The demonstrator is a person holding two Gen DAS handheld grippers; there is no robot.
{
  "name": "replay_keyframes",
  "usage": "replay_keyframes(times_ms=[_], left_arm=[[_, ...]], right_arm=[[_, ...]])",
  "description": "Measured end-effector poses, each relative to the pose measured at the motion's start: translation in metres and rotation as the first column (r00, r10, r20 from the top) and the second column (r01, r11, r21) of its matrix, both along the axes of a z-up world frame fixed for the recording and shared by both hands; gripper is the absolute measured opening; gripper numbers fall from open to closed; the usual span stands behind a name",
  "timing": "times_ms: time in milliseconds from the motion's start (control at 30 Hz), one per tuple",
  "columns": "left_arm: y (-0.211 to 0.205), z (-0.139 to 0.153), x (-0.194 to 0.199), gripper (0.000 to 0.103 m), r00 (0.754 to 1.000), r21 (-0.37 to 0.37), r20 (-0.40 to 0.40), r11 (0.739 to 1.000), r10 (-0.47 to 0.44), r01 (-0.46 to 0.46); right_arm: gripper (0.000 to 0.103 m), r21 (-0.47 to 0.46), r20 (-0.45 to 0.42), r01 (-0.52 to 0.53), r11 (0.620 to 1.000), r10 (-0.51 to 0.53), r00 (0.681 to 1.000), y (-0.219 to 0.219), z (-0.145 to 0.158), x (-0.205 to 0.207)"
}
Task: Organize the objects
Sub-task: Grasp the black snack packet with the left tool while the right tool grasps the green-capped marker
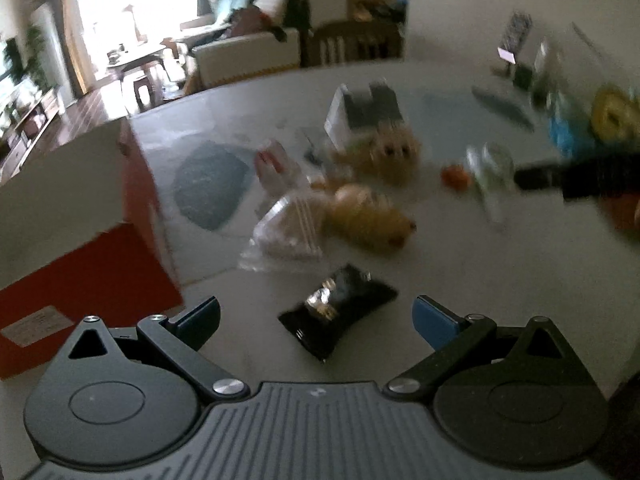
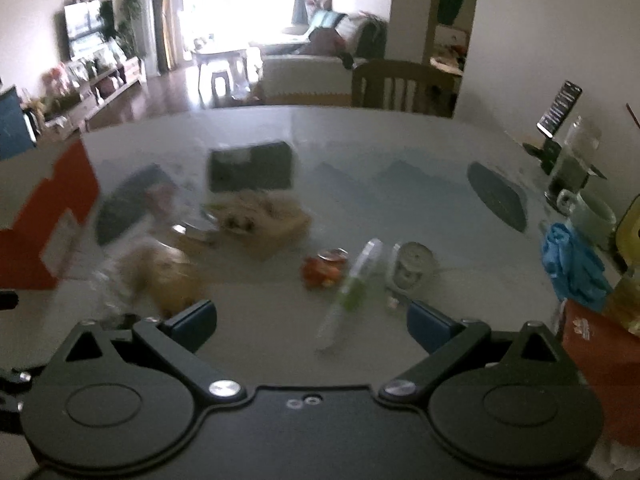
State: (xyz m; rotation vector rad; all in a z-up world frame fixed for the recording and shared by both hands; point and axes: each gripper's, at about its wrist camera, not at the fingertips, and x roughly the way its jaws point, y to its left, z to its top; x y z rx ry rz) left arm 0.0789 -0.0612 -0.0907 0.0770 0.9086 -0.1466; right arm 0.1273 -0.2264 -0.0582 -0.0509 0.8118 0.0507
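Note:
My left gripper [image 1: 318, 318] is open above the table, and a black snack packet [image 1: 340, 316] lies between and just beyond its fingers. Past it lie a clear plastic bag [image 1: 286, 232], a yellow plush toy [image 1: 372, 216] and a second plush [image 1: 394, 152] by a white box [image 1: 360, 116]. My right gripper [image 2: 312, 320] is open too, with nothing held. Ahead of it lie a green and clear tube [image 2: 352, 284], a small orange packet [image 2: 326, 268] and a clear tipped-over jar [image 2: 410, 266]. All is blurred.
A red and white carton [image 1: 80, 216] stands at the left, also seen as the carton [image 2: 48, 216]. A blue cloth [image 2: 572, 264], a mug [image 2: 592, 212], a bottle [image 2: 572, 160] and a phone on a stand [image 2: 558, 110] line the right edge. A chair [image 2: 400, 84] is behind the table [image 2: 380, 152].

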Motion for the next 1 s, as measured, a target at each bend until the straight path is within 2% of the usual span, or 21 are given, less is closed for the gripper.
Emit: replay_keyframes(times_ms=[67,167,233,367,533,567,633,667,733,867,933,1000], left_arm=[[-0.008,-0.009,0.004,0.102,1.000,0.001,-0.026,1.000,-0.012,0.012],[-0.006,-0.022,0.016,0.102,1.000,0.075,-0.015,0.997,-0.004,0.006],[-0.007,-0.027,0.025,0.102,1.000,0.097,-0.010,0.995,0.002,-0.001],[-0.011,-0.035,0.041,0.102,1.000,0.166,0.018,0.986,-0.006,0.003],[-0.019,-0.040,0.049,0.100,1.000,0.171,0.000,0.985,-0.002,0.002],[-0.019,-0.041,0.051,0.099,1.000,0.168,-0.007,0.986,0.000,0.001],[-0.019,-0.043,0.054,0.099,1.000,0.163,-0.016,0.987,0.008,-0.006],[-0.020,-0.043,0.056,0.098,1.000,0.160,-0.018,0.987,0.008,-0.005],[-0.021,-0.044,0.057,0.094,1.000,0.152,-0.026,0.988,0.011,-0.007],[-0.023,-0.046,0.059,0.087,0.999,0.141,-0.038,0.990,0.013,-0.008],[-0.023,-0.047,0.060,0.074,0.999,0.132,-0.049,0.991,0.015,-0.009],[-0.022,-0.046,0.060,0.063,0.998,0.120,-0.056,0.993,0.017,-0.010]], right_arm=[[0.101,-0.013,-0.005,0.005,1.000,-0.005,1.000,-0.006,-0.007,0.008],[0.101,-0.053,0.003,0.035,0.998,-0.035,0.999,-0.014,-0.017,0.023],[0.101,-0.062,-0.003,0.048,0.997,-0.049,0.999,-0.020,-0.025,0.034],[0.100,-0.016,-0.088,0.058,0.998,-0.059,0.994,-0.030,-0.046,0.052],[0.098,0.026,-0.146,0.032,0.999,-0.028,0.989,-0.030,-0.060,0.061],[0.094,0.030,-0.155,0.021,0.999,-0.016,0.988,-0.029,-0.062,0.062],[0.080,0.040,-0.176,0.009,0.999,-0.002,0.984,-0.027,-0.065,0.064],[0.062,0.042,-0.197,0.011,0.999,-0.003,0.980,-0.026,-0.068,0.066],[0.060,0.056,-0.224,0.019,0.998,-0.005,0.974,-0.026,-0.072,0.071],[0.059,0.063,-0.216,0.011,0.998,0.003,0.976,-0.027,-0.073,0.075],[0.055,0.059,-0.213,0.009,0.998,0.004,0.977,-0.026,-0.072,0.076],[0.045,0.048,-0.207,0.006,0.999,0.004,0.978,-0.025,-0.072,0.078]])
